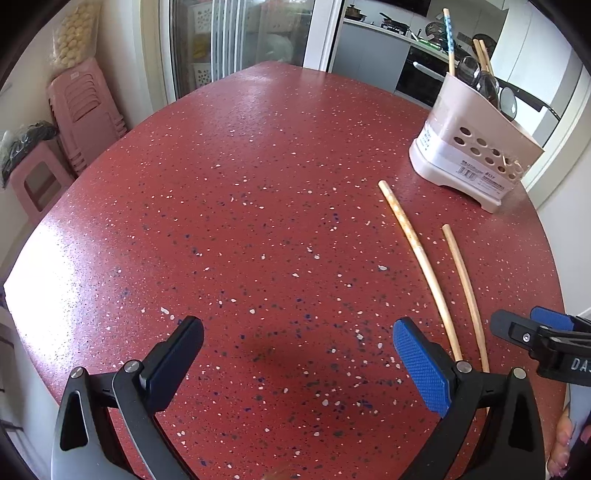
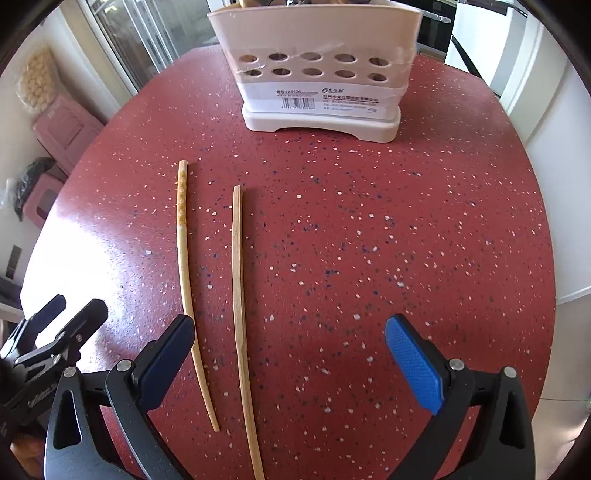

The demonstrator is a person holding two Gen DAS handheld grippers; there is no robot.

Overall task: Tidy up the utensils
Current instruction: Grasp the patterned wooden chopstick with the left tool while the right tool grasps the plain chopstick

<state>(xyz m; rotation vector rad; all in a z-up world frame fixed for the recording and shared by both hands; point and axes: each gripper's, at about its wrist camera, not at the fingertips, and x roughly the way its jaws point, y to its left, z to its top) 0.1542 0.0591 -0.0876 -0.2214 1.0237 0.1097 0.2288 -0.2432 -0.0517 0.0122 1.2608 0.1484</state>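
Note:
Two wooden chopsticks lie side by side on the red speckled table. The patterned chopstick [image 2: 186, 280] [image 1: 417, 254] is on the left and the plain chopstick [image 2: 240, 314] [image 1: 466, 291] on the right. A cream utensil holder [image 2: 317, 74] [image 1: 476, 147] stands beyond them, with chopsticks and spoons in it. My right gripper [image 2: 290, 354] is open and empty above the chopsticks' near ends. My left gripper [image 1: 297, 354] is open and empty, left of the chopsticks. The right gripper also shows in the left wrist view [image 1: 532, 325], and the left gripper in the right wrist view [image 2: 70, 314].
The table's edge [image 1: 44, 229] curves round on the left and the edge [image 2: 550, 229] on the right. Pink plastic stools [image 1: 81, 110] stand on the floor to the left. A glass door [image 1: 236, 33] and a kitchen counter [image 1: 399, 29] are behind.

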